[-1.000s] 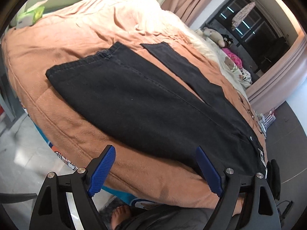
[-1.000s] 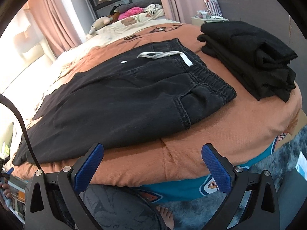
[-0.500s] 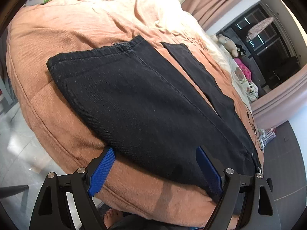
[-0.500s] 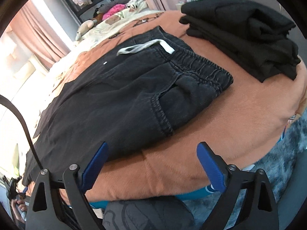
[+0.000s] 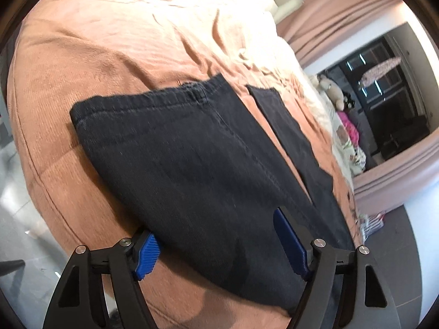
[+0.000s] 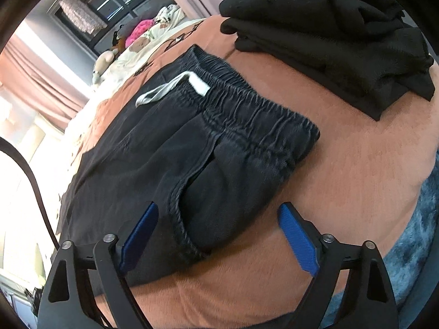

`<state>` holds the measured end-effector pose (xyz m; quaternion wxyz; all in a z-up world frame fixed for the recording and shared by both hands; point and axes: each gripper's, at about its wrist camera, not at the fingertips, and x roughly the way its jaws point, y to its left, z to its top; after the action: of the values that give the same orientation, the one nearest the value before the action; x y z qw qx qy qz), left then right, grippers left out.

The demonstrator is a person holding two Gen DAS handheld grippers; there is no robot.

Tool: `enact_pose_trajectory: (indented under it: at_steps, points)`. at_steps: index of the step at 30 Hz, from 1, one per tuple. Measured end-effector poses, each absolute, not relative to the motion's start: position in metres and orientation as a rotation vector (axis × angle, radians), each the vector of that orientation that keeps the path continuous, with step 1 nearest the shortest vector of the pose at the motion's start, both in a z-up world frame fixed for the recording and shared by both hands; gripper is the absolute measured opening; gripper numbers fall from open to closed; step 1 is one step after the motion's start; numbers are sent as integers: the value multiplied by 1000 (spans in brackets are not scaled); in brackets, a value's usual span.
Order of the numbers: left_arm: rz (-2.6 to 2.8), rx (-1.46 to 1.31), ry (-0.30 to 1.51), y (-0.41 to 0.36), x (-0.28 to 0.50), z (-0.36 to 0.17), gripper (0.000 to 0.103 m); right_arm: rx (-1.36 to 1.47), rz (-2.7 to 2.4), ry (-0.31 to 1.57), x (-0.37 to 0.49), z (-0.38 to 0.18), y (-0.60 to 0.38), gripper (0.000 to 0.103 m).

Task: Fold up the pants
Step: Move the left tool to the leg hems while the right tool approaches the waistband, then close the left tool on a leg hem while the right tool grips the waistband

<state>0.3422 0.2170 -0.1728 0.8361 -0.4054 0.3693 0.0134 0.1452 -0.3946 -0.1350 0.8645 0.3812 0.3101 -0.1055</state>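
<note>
Two claws, both spread, jaws just narrowing, pads pressing nothing. Left claw (image 5: 219, 244) straddling the near long edge of the pants (image 5: 192, 159) partway along a leg, cloth between its jaws, hem ahead and to its left. Right claw (image 6: 219, 235) over the same near edge by the pocket, elastic waistband (image 6: 247, 120) and white drawstring (image 6: 170, 87) straight ahead. Long axis running crosswise between the claws, flat on the bed (image 6: 356, 164). Beyond the right claw, a stack of folded dark clothes (image 6: 329, 33).
</note>
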Motion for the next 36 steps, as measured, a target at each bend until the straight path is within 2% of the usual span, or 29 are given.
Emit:
enact_pose_trajectory:
  at_steps: [4,6,8,10,14,16,17,21,22,25,29,32,36]
  points:
    - [15,-880,738,226,339,-165,61,815,-217,638,153,-135,-396,72]
    - [-4,-880,709,226,337,-156,59,814,-206,621,157,-133,-396,59]
    - [-21,-861,692,223,335,-150,59,807,-202,603,153,-129,-398,35]
    - [-18,-844,706,220,336,-150,59,810,-193,569,147,-125,-402,25]
    - [-10,-875,744,218,337,-168,57,837,-182,569,142,-131,-405,25]
    - [-1,-883,762,216,334,-176,48,843,-187,589,142,-139,-403,26]
    - [4,-884,774,216,333,-180,46,854,-184,596,141,-144,-402,30]
    - [36,-881,772,219,331,-177,25,883,-154,604,150,-155,-402,40]
    - [46,-881,771,219,331,-176,19,886,-149,609,154,-157,-403,41]
    - [73,-859,779,219,334,-168,8,898,-128,604,166,-155,-406,40]
    - [83,-836,771,217,337,-154,4,921,-129,580,166,-149,-413,8]
    - [82,-822,764,216,343,-143,4,983,-111,520,154,-143,-423,3]
    - [82,-794,743,213,355,-123,3,991,-81,464,148,-125,-428,3]
